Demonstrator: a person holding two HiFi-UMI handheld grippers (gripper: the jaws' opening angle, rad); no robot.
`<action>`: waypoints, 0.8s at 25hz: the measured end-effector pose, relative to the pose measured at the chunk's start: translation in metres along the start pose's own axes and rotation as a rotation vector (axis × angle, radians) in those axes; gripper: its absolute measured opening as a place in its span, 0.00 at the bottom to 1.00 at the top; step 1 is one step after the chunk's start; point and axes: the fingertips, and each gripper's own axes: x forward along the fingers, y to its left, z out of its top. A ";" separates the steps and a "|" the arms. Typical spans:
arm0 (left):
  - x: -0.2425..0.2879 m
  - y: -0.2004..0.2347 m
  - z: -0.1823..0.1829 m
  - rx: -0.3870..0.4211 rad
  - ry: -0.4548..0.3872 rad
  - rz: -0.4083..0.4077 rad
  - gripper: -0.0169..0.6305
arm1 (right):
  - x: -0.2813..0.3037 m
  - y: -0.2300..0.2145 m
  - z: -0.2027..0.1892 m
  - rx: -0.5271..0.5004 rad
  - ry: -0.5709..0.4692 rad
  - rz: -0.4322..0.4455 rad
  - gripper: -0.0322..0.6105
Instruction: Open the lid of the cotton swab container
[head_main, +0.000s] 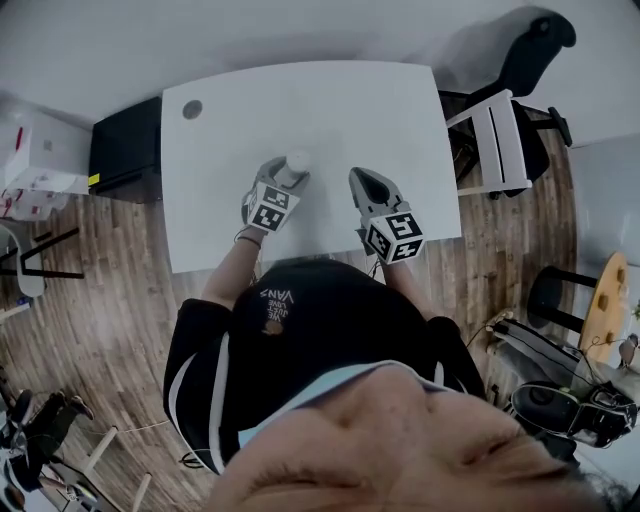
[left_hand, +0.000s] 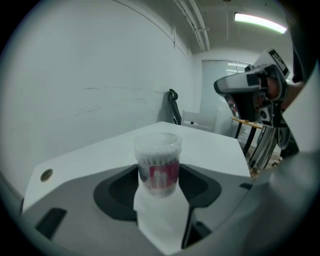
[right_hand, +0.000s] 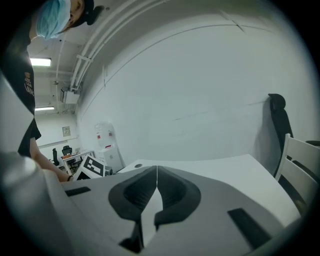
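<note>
Left gripper view shows my left gripper (left_hand: 158, 186) with its jaws part-way open and clamped on the sides of the cotton swab container (left_hand: 158, 162), which stands upright on the white table (left_hand: 212, 145). The clear lid (left_hand: 157, 142) is on and swab tips fill the upper part behind the clear wall, but the base blends into the table and is hard to make out. To the right, my right gripper (right_hand: 156, 172) has its jaws fully together with nothing between them, apart from the container.
</note>
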 end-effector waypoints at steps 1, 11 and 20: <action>-0.006 0.000 0.005 0.004 -0.012 0.010 0.41 | 0.002 0.003 0.003 -0.007 -0.006 0.015 0.07; -0.073 0.010 0.065 0.046 -0.135 0.137 0.41 | 0.014 0.037 0.036 -0.068 -0.078 0.138 0.07; -0.117 0.004 0.082 0.058 -0.170 0.212 0.41 | 0.014 0.070 0.042 -0.100 -0.099 0.238 0.07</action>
